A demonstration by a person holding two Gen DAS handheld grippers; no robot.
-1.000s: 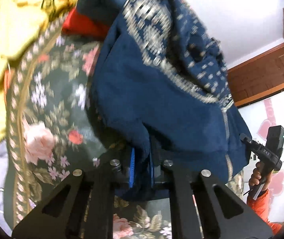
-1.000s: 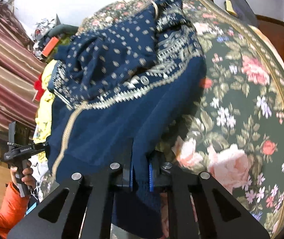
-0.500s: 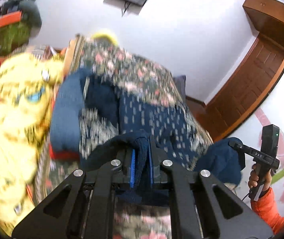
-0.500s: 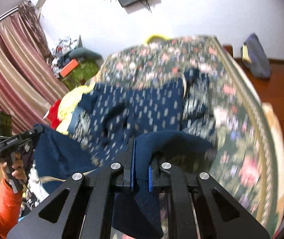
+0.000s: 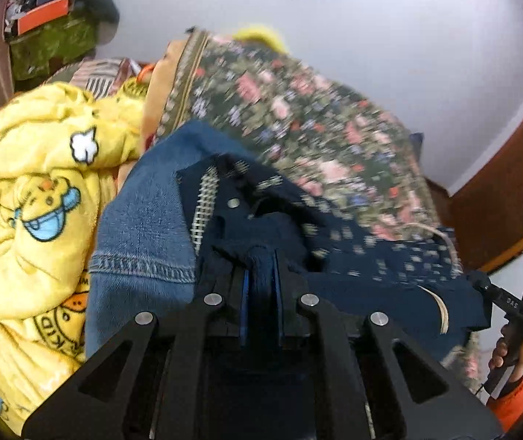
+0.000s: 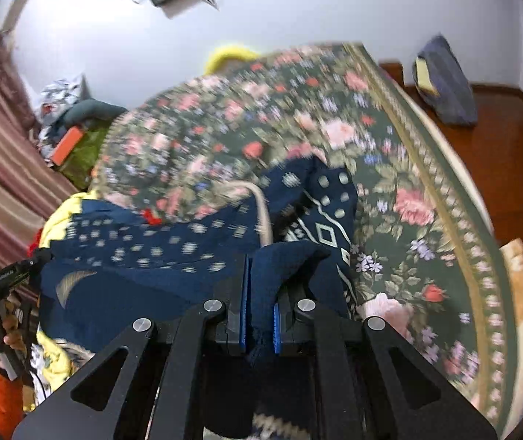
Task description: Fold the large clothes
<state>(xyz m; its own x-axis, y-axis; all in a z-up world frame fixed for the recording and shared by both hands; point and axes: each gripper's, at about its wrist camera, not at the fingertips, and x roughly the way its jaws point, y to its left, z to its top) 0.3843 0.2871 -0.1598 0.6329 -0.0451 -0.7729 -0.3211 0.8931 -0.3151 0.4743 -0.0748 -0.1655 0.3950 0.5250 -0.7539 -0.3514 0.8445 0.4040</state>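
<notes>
Both the left gripper (image 5: 261, 286) and right gripper (image 6: 259, 315), angled downward at lower centre, pinch the navy garment (image 6: 151, 256) tightly.

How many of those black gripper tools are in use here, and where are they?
2. The left gripper and the right gripper each pinch an edge of the navy garment over the floral bed; each camera also shows the other tool off to one side.

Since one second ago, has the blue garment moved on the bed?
Yes. The blue garment was pulled toward the camera; more of the floral bedspread beyond it is bare.
</notes>
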